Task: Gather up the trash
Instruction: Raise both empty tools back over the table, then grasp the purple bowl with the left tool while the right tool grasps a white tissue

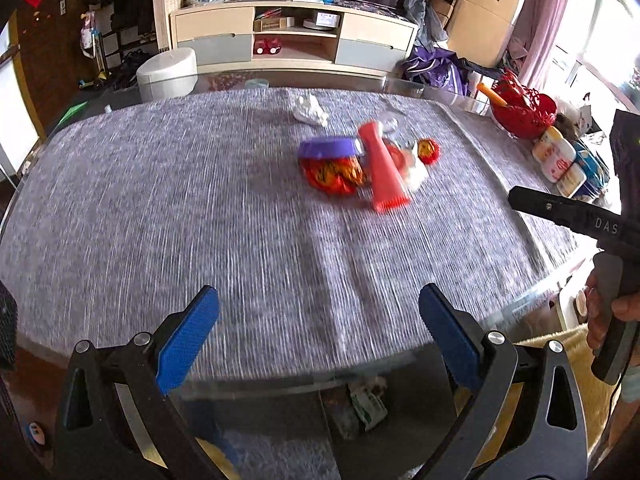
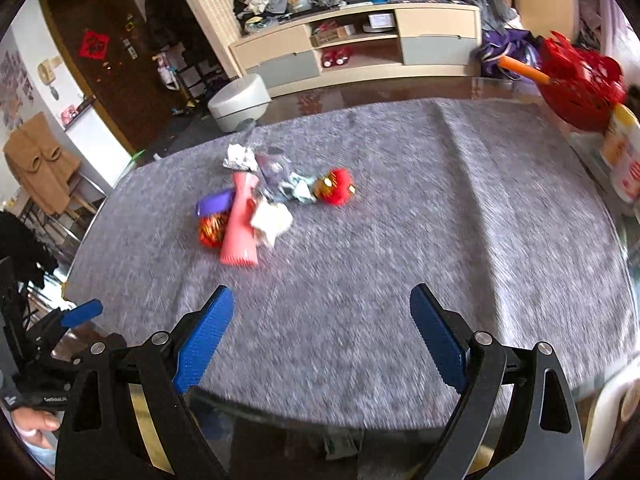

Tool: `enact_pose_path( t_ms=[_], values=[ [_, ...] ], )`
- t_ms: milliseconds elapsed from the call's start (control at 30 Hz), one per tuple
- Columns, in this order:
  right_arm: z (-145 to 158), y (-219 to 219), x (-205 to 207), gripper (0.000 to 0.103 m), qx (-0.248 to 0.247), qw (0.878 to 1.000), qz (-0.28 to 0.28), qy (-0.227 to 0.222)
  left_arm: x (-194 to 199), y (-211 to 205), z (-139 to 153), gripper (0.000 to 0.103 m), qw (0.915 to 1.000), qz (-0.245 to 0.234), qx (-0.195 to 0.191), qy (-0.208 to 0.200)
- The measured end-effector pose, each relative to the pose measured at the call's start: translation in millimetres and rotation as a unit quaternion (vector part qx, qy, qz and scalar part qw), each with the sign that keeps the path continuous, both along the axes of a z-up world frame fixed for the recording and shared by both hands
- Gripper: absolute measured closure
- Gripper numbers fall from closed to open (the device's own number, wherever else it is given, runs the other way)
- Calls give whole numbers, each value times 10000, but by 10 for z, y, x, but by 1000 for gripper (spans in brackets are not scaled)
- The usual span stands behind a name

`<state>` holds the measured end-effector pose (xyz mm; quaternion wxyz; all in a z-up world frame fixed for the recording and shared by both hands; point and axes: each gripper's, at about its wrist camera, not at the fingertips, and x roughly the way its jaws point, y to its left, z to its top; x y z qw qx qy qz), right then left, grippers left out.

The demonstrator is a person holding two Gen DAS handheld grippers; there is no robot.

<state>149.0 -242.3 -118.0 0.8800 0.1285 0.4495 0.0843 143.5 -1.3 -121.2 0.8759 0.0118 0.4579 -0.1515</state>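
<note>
Left wrist view: left gripper [image 1: 319, 318] jaws wide apart, empty, over near edge of grey tablecloth [image 1: 200, 208]; trash pile [image 1: 360, 164] far of centre.
Right wrist view: right gripper [image 2: 322, 320] jaws spread, empty; trash pile [image 2: 272, 204] far-left on cloth.

On the cloth-covered table [image 1: 200, 200] I see the trash heaped mid-table: a cone-shaped piece [image 1: 385, 168] lying across a lidded tub [image 1: 330, 150] and wrappers, crumpled paper [image 1: 310, 111] behind them. A basket [image 1: 524, 108] and jars [image 1: 558, 160] sit at the right edge; a cabinet [image 1: 296, 36] stands beyond.
</note>
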Motion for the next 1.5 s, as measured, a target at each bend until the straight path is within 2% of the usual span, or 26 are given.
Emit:
enact_pose_path(
  t_ms=[67,133,233,333,767,1133,1333,1433,1500],
  values=[
    [-1,66,120,18,78,9999,130,-50,112,-28,18,8,10000,-26,31,-29],
    [-16,138,232,36,123,9996,262,-50,203,-50,22,8,10000,-43,55,-39],
    [-68,271,392,52,80,9988,475,16,338,-100,29,8,9999,-80,98,-39],
    [-147,361,490,59,31,9980,621,80,486,-146,26,8,9998,-136,133,-79],
    [-378,392,770,62,175,9968,711,306,1066,-295,-84,11,9997,-186,124,-30],
    [-424,366,872,89,236,9961,782,340,1448,-510,-282,11,9983,-447,339,179],
    [-376,346,859,97,285,9960,805,259,1565,-578,-398,11,9975,-511,386,289],
    [-359,321,854,98,310,9960,803,232,1630,-594,-448,16,9975,-528,333,345],
    [-352,302,855,98,338,9960,801,225,1650,-603,-453,28,9974,-562,279,364]
  ],
)
